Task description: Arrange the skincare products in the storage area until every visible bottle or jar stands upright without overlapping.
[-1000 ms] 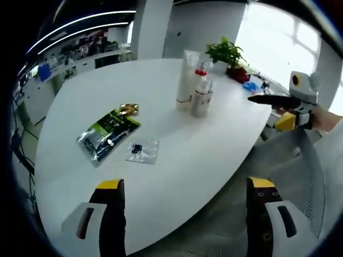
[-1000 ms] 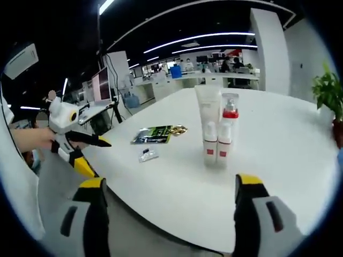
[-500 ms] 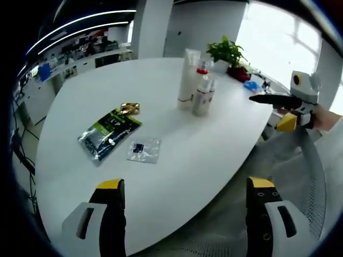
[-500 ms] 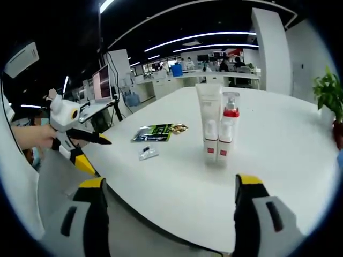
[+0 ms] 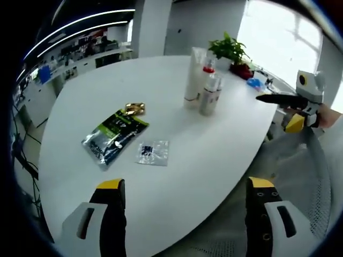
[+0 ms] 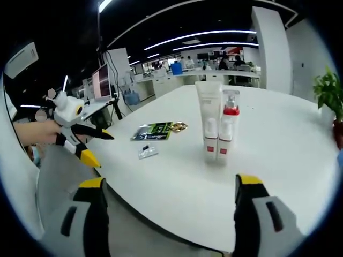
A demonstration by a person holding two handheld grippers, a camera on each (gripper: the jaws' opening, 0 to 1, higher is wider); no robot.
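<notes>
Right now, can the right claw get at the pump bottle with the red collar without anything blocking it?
Probably yes. The right claw is open and faces the pump bottle, with bare table between. But two small bottles stand in front of it and the tube beside.

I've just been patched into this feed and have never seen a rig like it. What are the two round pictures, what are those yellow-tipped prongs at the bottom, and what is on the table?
There is no robot arm here: a person holds a two-jaw tool in each hand, and a fisheye camera rides on each. The prongs at the bottom are that tool's own jaws. In the left gripper view, the left gripper stands open and empty; the right gripper enters from the right edge. In the right gripper view, the right gripper is open and empty too, with the left gripper at the left. On the white table four skincare containers stand upright, close together: a tall tube, a red-collared pump bottle and two small bottles. A green packet, a gold sachet and a clear sachet lie flat. Nothing is held.
</notes>
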